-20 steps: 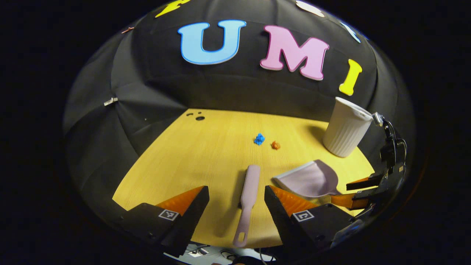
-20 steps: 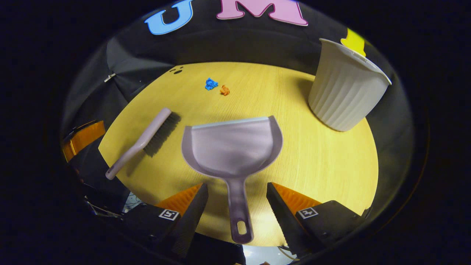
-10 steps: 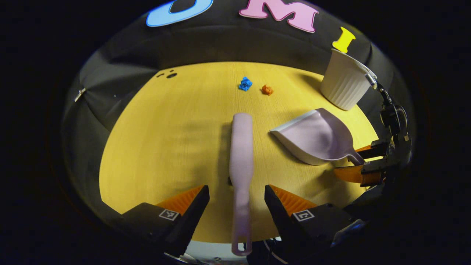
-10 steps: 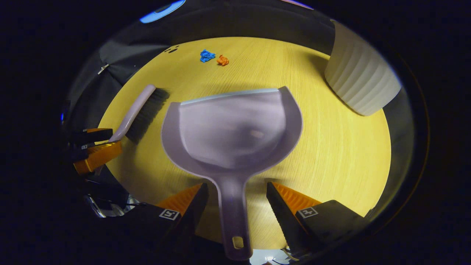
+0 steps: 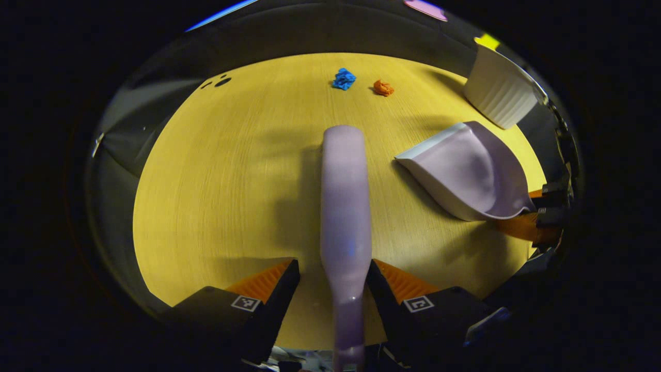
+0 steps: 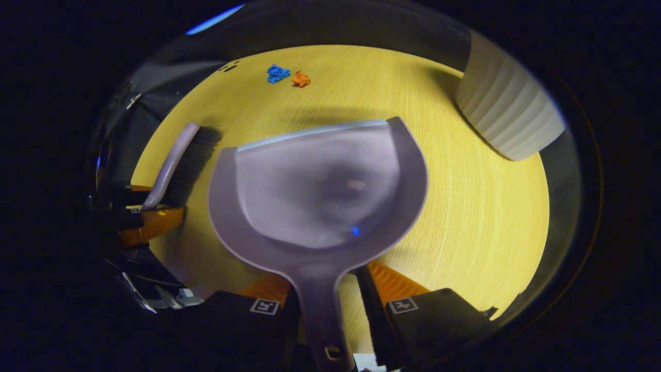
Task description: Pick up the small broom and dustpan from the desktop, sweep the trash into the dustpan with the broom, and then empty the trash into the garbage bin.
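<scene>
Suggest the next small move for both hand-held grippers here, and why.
Probably lift both tools off the desktop: the left hand-held gripper looks closed on the broom handle, the right hand-held gripper on the dustpan handle, while the blue scrap and orange scrap lie unswept farther off.

One broom [image 5: 345,196] lies on the counter [image 5: 217,181], near and central in the left gripper view. One dustpan [image 6: 317,186] sits to its right. Two scraps of trash lie at the far side, just beside each other: one blue scrap [image 5: 343,79] on the left and one orange scrap [image 5: 383,88] on the right. One white ribbed garbage bin [image 6: 506,116] stands at the far right. Two grippers are present: the left gripper [image 5: 330,281] and the right gripper [image 6: 325,292].
</scene>
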